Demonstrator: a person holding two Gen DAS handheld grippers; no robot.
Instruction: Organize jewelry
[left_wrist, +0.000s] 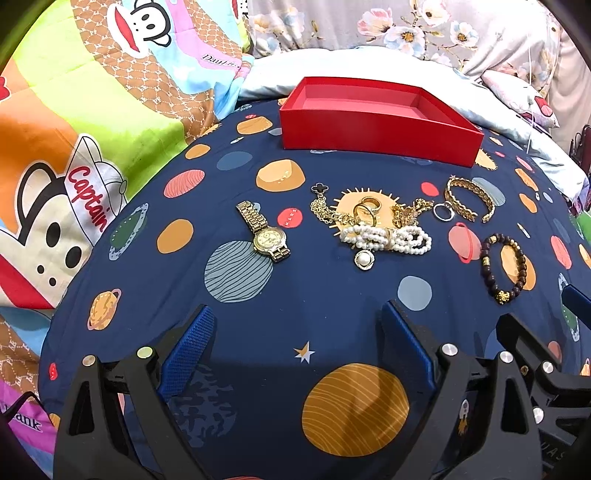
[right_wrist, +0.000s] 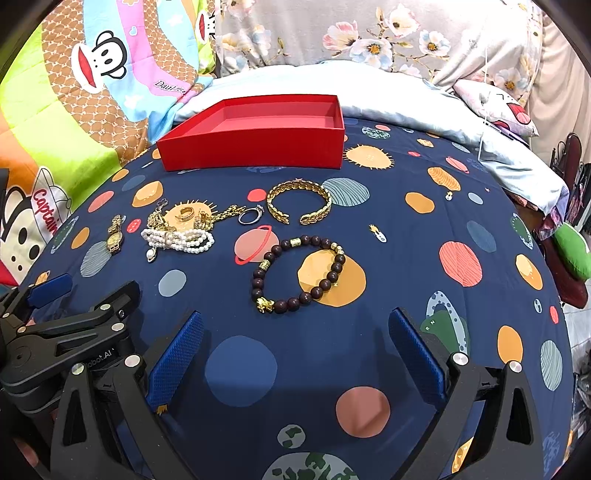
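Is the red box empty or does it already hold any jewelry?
Empty, as far as visible: the red box shows only bare red floor in both views. The near wall hides a strip of the floor.

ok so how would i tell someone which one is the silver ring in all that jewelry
Start at the red box on the dark blue planet-print bedspread and come toward the grippers to the gold cuff bracelet. The silver ring lies just left of that cuff, between it and the tangled gold chain. It is the only silver-coloured piece; the other rings are gold.
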